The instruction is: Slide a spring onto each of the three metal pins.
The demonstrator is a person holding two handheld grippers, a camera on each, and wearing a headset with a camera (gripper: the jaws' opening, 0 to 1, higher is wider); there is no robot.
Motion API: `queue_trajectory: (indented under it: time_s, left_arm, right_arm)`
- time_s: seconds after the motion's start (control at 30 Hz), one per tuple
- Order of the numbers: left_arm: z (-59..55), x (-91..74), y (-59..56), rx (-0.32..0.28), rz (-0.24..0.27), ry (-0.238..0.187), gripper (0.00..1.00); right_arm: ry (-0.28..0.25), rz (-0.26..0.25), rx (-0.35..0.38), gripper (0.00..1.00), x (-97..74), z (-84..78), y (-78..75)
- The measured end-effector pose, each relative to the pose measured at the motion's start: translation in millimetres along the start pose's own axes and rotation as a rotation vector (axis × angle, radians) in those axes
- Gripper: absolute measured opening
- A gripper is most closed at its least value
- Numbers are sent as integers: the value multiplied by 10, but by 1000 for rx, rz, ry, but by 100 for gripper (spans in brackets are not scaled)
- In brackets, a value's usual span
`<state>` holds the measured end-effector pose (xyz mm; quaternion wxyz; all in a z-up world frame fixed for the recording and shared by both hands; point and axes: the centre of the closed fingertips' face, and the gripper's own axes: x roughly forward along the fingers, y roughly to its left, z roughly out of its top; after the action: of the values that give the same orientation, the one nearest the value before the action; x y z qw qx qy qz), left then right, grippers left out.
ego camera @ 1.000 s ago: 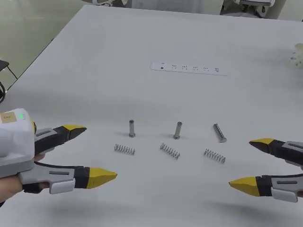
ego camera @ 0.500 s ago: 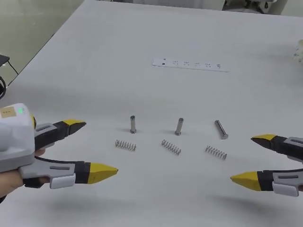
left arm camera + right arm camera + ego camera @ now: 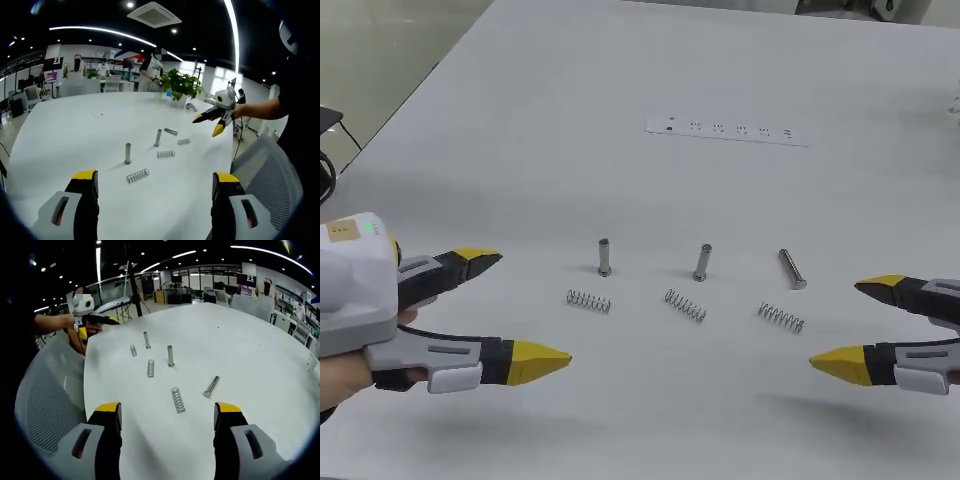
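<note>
Nothing on the desk (image 3: 620,80) moved, only our head. Head view: left tongs (image 3: 534,307), right tongs (image 3: 835,324) wide, empty, by the front edge; springs (image 3: 685,305) lie before pins (image 3: 702,262) mid-desk. Left gripper view: spring (image 3: 137,175) ahead. Right gripper view: likewise; we think grasping one comes next.

Head view above table (image 3: 620,80), gripper views low, facing inward (pins (image 3: 703,262) shared)

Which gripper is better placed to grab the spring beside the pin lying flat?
Right, likely. The right gripper hangs open nearest that spring and the lying pin; the left gripper, also open, sits at the row's far end.
</note>
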<state>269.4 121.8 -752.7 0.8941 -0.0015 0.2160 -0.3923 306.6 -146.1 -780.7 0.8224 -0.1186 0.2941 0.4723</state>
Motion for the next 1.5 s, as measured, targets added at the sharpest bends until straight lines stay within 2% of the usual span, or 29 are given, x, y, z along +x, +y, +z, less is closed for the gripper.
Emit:
queue_trajectory:
  time_s: [0.33, 0.67, 0.87, 0.93, 1.1, 1.2, 1.5]
  left_arm:
    - [19, 17, -19, 12, -11, -5, 93]
    - [-5, 30, 7, 13, -9, -6, 97]
    - [2, 42, -25, 23, -30, -14, 98]
    - [-1, 47, -27, 33, -28, -13, 98]
    - [-11, 48, -21, 40, -26, -5, 98]
    - [-10, 44, -10, 37, -22, -6, 98]
    - [-1, 24, 23, 25, -9, -13, 97]
  right_arm:
    - [15, -6, -2, 73, 120, 102, -179]
    - [27, -8, 4, 71, 194, 178, -258]
    - [68, -25, 8, 66, 265, 191, -368]
    - [88, -43, -6, 66, 299, 185, -427]
    - [118, -49, -1, 63, 397, 211, -524]
    - [145, -56, -1, 55, 454, 232, -587]
    - [165, -81, 58, 50, 588, 270, -733]
